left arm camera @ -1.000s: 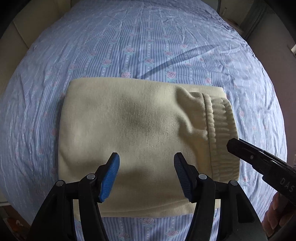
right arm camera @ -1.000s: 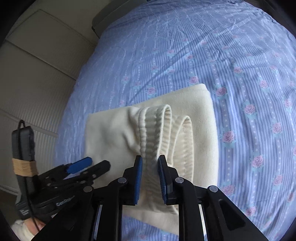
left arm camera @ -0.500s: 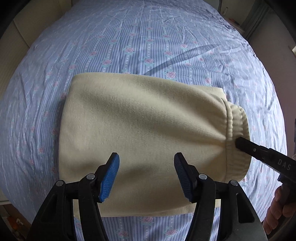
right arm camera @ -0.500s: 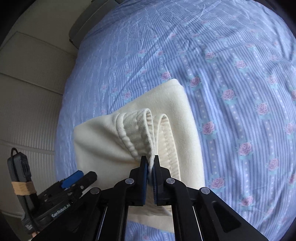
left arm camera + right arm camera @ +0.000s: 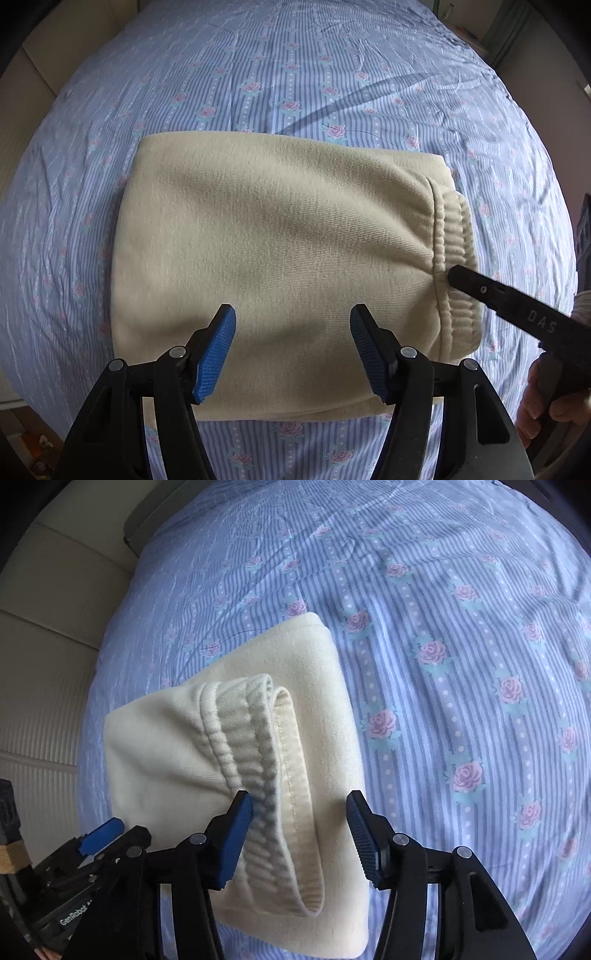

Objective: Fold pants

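Cream pants (image 5: 277, 240) lie folded in a rectangle on the bed, with the ribbed waistband (image 5: 456, 240) at their right end. My left gripper (image 5: 292, 314) hovers over the near part of the pile, its jaws apart and opening a little, nothing between them. In the right wrist view the right gripper (image 5: 299, 799) stands over the waistband (image 5: 255, 738). Its jaws are opening, and the band lies loose between them, the left pad just touching the ribbing. One black finger of the right gripper (image 5: 480, 288) rests at the waistband seam.
A blue striped sheet with pink roses (image 5: 295, 74) covers the bed all round the pants. A beige padded wall (image 5: 44, 627) runs along the bed's left side in the right wrist view. A person's hand (image 5: 535, 406) holds the right gripper at lower right.
The right gripper was shut on the waistband, came down with it, and has now opened and let it go. The top layer now lies flatter. The left gripper has stayed put.
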`<state>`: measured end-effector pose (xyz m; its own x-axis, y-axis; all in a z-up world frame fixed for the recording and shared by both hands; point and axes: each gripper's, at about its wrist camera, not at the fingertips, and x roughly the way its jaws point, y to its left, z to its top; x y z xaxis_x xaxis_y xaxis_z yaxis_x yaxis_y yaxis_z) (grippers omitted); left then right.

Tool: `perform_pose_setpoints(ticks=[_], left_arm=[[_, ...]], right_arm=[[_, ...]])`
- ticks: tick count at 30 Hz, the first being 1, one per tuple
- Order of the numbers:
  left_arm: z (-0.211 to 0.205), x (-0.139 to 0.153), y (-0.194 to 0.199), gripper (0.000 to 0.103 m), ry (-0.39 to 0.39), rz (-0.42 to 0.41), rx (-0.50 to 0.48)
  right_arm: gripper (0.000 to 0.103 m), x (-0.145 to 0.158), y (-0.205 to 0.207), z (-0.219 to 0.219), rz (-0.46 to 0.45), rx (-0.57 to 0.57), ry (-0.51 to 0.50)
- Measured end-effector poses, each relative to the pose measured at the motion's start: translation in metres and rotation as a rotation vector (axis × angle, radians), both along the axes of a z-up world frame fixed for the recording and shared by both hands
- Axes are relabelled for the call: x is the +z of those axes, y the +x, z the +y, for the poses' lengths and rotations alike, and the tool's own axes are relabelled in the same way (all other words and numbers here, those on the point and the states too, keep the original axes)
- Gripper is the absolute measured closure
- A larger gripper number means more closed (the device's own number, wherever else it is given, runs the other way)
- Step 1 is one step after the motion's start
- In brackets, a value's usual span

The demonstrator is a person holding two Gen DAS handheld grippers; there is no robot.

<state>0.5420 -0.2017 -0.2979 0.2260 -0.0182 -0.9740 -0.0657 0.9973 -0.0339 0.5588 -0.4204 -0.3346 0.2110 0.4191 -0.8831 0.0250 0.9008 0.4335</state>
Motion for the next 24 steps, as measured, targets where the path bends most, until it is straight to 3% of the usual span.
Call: perform_pose_setpoints(ticks=[4, 10, 12, 18, 24], left_arm=[[-0.002, -0.001, -0.003, 0.040, 0.001, 0.009, -0.007], [-0.002, 0.012, -0.021, 0.037, 0.016, -0.011, -0.029], [0.000, 0.020, -0.033, 0.037, 0.021, -0.027, -0.025], [0.005, 0.053, -0.075, 0.032, 0.046, -0.102, -0.001], [0.007, 0.077, -0.112, 0.022, 0.102, -0.184, -0.005]], right_arm=[[0.049, -0.012, -0.002, -0.004, 0.034, -0.005, -0.071], [0.047, 0.018, -0.026, -0.017, 0.017, -0.045, -0.156], [0.046, 0.032, -0.038, -0.024, -0.010, -0.061, -0.126], [0.026, 0.078, -0.087, -0.039, -0.115, -0.103, -0.038], [0.017, 0.082, -0.122, -0.030, -0.154, -0.134, 0.072]])
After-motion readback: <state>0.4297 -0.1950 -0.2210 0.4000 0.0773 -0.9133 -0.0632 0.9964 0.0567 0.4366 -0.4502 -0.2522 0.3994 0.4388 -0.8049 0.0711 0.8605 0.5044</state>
